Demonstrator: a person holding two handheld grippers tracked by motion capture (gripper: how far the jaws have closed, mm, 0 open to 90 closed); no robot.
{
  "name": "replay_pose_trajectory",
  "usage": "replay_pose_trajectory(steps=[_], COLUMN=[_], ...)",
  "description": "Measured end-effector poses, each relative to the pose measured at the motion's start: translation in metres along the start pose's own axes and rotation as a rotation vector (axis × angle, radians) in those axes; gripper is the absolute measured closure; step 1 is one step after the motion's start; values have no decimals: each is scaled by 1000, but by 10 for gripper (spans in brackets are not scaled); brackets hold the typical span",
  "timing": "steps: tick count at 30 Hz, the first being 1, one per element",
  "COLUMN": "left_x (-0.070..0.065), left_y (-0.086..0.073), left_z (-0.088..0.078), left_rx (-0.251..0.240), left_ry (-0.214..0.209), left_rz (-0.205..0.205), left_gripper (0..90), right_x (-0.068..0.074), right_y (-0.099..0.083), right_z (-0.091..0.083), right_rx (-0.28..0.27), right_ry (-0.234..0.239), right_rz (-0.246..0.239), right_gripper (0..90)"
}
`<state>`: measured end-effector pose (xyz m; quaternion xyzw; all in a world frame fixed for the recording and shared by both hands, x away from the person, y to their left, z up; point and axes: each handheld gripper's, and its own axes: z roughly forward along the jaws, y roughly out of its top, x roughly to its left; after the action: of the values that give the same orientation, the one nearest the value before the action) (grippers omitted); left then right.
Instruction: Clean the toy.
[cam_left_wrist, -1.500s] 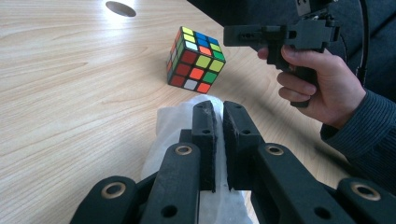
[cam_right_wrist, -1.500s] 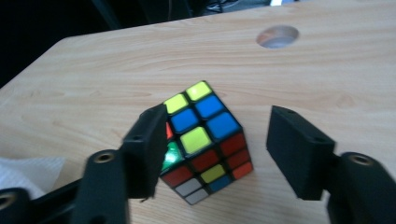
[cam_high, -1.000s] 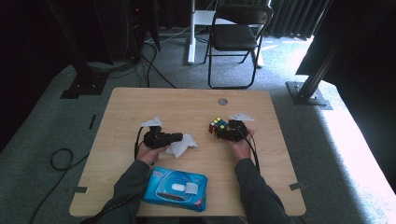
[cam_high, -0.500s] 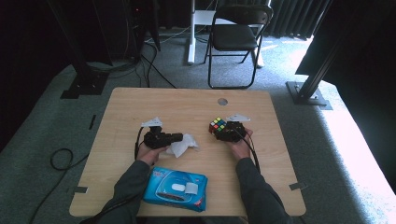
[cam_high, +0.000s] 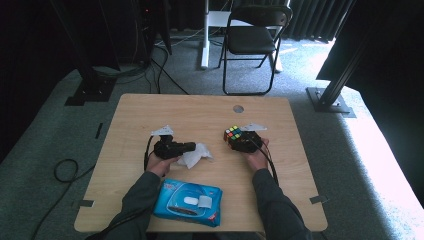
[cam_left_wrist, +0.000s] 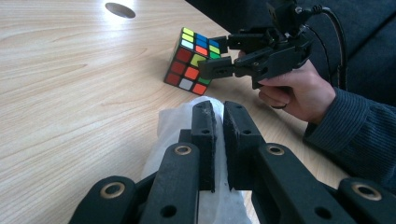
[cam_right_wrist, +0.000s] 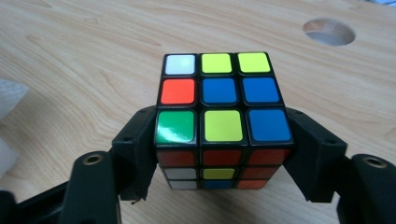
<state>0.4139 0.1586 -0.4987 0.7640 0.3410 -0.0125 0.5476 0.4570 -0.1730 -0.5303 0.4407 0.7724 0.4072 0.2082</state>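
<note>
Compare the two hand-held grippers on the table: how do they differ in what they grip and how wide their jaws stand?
The left hand-held gripper pinches a thin white wipe, jaws nearly together; the right hand-held gripper straddles a puzzle cube, jaws wide apart and just closing in on its sides. The wipe is soft and crumpled; the cube is rigid and many-coloured. Both are black, two-jawed, held low over the wooden table.

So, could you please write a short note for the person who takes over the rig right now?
Left tongs: shut on the white tissue, resting on the table.
Right tongs: jaws have just been closing around the puzzle cube; they sit against its two sides, and the cube stands on the table.
Blue wipes pack: at the near edge, between the two forearms, untouched.
Done: tissue gripped, cube framed by the jaws.
Left: probably firm up the grip on the cube, then wipe it with the tissue.
</note>
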Motion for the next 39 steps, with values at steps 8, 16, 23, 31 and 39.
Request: replay_pose_trajectory(steps=[8, 16, 23, 31, 39], left_x=[0, 0, -1, -1, -2], left_y=[1, 1, 3, 5, 11], left_z=[-2, 0, -1, -4, -9], left_rx=[-1, -2, 1, -11, -30], left_ry=[4, 3, 22, 61, 76], left_rz=[3, 4, 6, 8, 15], left_gripper=[835, 836, 869, 889, 893], right_x=[1, 4, 11, 20, 30], right_y=[1, 4, 6, 8, 12], right_z=[-2, -9, -10, -12, -12], right_rx=[-10, -30, -26, -20, -22], right_ry=[-18, -6, 11, 29, 58], right_rz=[1, 4, -8, -19, -25], right_gripper=[342, 342, 343, 343, 343])
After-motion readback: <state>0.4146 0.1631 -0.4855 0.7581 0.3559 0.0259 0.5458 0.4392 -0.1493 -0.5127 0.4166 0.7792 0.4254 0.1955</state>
